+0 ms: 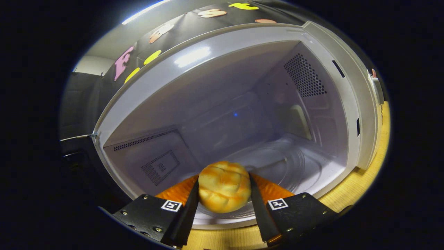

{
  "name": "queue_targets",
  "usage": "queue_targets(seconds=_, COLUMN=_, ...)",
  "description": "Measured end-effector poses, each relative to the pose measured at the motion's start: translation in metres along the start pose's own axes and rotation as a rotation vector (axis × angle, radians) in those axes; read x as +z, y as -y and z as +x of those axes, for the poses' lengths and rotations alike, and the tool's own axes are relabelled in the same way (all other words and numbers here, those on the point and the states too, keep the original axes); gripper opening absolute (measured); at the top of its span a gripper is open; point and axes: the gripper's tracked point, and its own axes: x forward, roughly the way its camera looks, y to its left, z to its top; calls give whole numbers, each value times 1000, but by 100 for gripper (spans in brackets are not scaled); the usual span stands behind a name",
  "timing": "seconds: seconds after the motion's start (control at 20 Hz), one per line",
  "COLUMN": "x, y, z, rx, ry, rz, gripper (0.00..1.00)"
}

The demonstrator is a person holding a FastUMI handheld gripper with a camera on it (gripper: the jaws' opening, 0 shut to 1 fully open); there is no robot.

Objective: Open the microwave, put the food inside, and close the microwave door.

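Microwave (pixel 194 60): stands open before you on a wooden tabletop (pixel 350 191); its pale cavity has perforated vents on both side walls.
Turntable (pixel 277 163): clear glass plate on the cavity floor, beyond your fingers.
Gripper (pixel 224 194): your two fingers are closed against the bun's sides, holding it.
Bun (pixel 224 187): golden, scored top, held between your fingers at the cavity's front threshold.

**Way into the microwave stands open**

The microwave (pixel 194 59) cavity gapes wide just ahead of the gripper (pixel 224 189), whose fingers pinch a bread roll (pixel 224 186) at the threshold. Beyond lies the bare glass turntable (pixel 277 159); only the vented side walls hem the passage.
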Motion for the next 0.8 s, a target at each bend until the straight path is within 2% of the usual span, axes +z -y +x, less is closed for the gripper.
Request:
queue_targets(seconds=0.2, x=4, y=-2, z=2, rx=13, ry=6, rz=14, gripper=84)
queue_targets(seconds=0.35, x=8, y=-1, z=5, rx=-1, ry=18, rz=20, gripper=86)
queue_targets(seconds=0.45, x=8, y=1, z=5, rx=-16, ry=27, rz=-4, gripper=95)
queue_targets(seconds=0.8, x=7, y=-10, z=-3, rx=0, ry=30, rz=-77, gripper=96)
